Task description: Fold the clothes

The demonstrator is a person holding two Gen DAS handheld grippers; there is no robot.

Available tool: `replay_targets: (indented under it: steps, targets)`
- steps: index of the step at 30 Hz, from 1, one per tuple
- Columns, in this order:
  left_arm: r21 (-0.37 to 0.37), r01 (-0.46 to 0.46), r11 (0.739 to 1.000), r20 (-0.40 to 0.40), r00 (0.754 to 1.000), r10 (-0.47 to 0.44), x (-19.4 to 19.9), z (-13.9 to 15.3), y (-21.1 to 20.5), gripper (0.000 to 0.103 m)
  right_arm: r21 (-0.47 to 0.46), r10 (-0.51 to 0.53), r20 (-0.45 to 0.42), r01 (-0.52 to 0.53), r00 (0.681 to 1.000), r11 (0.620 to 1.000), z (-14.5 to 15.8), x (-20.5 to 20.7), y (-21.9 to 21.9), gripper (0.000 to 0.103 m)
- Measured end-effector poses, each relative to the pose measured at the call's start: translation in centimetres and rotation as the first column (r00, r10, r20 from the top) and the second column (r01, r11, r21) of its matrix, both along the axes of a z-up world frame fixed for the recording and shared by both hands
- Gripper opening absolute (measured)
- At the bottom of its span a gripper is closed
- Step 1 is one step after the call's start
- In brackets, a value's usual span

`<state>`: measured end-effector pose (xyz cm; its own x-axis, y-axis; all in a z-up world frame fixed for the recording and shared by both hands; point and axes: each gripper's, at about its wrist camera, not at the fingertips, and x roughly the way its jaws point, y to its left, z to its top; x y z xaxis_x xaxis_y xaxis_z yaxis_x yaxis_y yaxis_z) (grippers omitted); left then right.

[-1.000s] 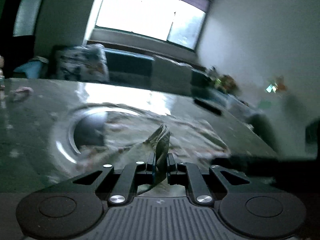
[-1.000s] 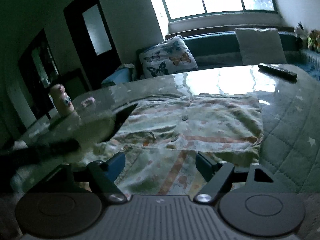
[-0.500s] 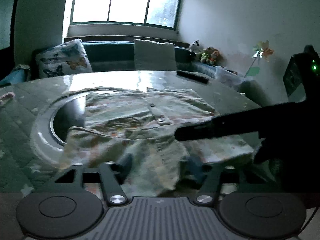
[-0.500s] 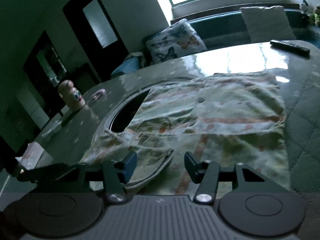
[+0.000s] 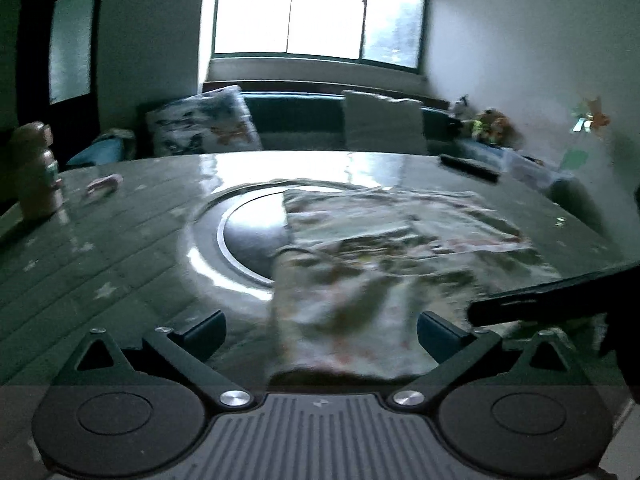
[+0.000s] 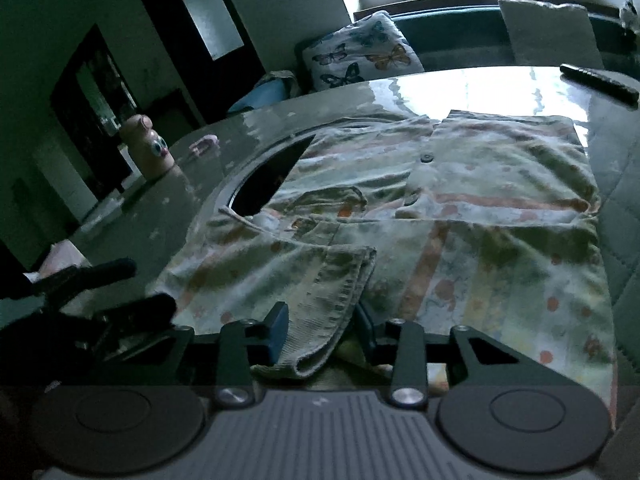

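Observation:
A pale patterned shirt (image 6: 460,184) with buttons lies spread on the quilted table (image 6: 616,168), partly over a round dark inset (image 6: 260,188). My right gripper (image 6: 322,330) is low at the shirt's near edge. Its jaws are closing, a ribbed sleeve cuff (image 6: 332,300) lies between them, and the pads do not press on it. My left gripper (image 5: 320,330) hovers over the shirt's (image 5: 360,280) near left part. Its jaws are opening wide and hold nothing. One dark finger of the right gripper (image 5: 540,296) crosses the left wrist view.
A pink bottle (image 5: 34,172) and a small pink item (image 5: 104,184) stand at the table's far left. A black remote (image 6: 600,82) lies at the far right. Behind the table is a sofa with a butterfly cushion (image 6: 360,56). The left gripper's fingers (image 6: 92,274) show left of the shirt.
The left gripper has let go of the cloth it pinched and opened wide, swinging its view. The right gripper has sunk toward the shirt's near edge and narrowed around the sleeve cuff.

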<state>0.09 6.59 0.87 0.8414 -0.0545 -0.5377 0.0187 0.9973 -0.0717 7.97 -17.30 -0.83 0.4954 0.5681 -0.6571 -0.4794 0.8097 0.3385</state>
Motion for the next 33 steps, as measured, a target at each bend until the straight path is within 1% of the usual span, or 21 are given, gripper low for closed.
replay_targets:
  steps: [3,8,11,12,14,15,16,24,27,33]
  targets:
    - [0.002,-0.026,1.0,-0.008,1.0,0.026,-0.1,-0.3,0.6,0.103,-0.015,-0.013,0.013,0.013,1.0,1.0,0.1,-0.1,0.0,0.027]
    - [0.0,-0.046,0.999,-0.021,0.999,0.046,-0.3,-0.8,1.1,0.103,-0.016,-0.037,0.012,0.037,0.999,0.999,0.1,-0.1,-0.3,0.028]
    - [0.0,-0.045,0.999,-0.032,0.998,0.045,-0.3,-1.0,1.0,0.103,-0.007,-0.029,0.003,0.029,1.0,1.0,-0.1,-0.2,-0.3,0.028]
    - [0.0,-0.045,0.999,-0.035,0.998,0.045,-0.3,-1.0,0.9,0.103,-0.009,-0.025,0.006,0.025,1.0,1.0,-0.1,-0.3,-0.2,0.026]
    - [0.002,-0.044,0.999,-0.037,0.998,0.044,-0.3,-1.1,0.9,0.103,-0.017,-0.016,0.025,0.016,1.0,1.0,0.1,-0.5,0.1,0.014]
    - [0.003,-0.044,0.999,-0.038,0.998,0.044,-0.3,-1.1,0.9,0.103,-0.019,-0.015,0.037,0.016,0.999,1.0,0.3,-0.6,0.1,0.01]
    - [0.004,-0.044,0.999,-0.039,0.998,0.044,-0.3,-1.2,0.9,0.103,-0.02,-0.015,0.048,0.016,0.999,1.0,0.5,-0.7,0.1,0.009]
    - [0.018,-0.019,1.0,-0.053,0.998,0.02,-0.1,-1.7,0.2,0.103,0.005,-0.055,0.141,0.054,0.988,0.999,4.1,-0.2,-1.4,0.007]
    - [0.049,-0.001,0.999,-0.051,0.999,0.003,-0.1,-1.9,-0.4,0.103,0.009,-0.07,0.172,0.069,0.983,0.998,5.5,0.3,-2.1,0.007]
    - [0.1,0.032,0.994,-0.062,0.998,-0.026,-0.1,-2.5,-1.3,0.103,0.009,-0.072,0.217,0.071,0.973,0.997,7.2,0.6,-2.2,0.007]
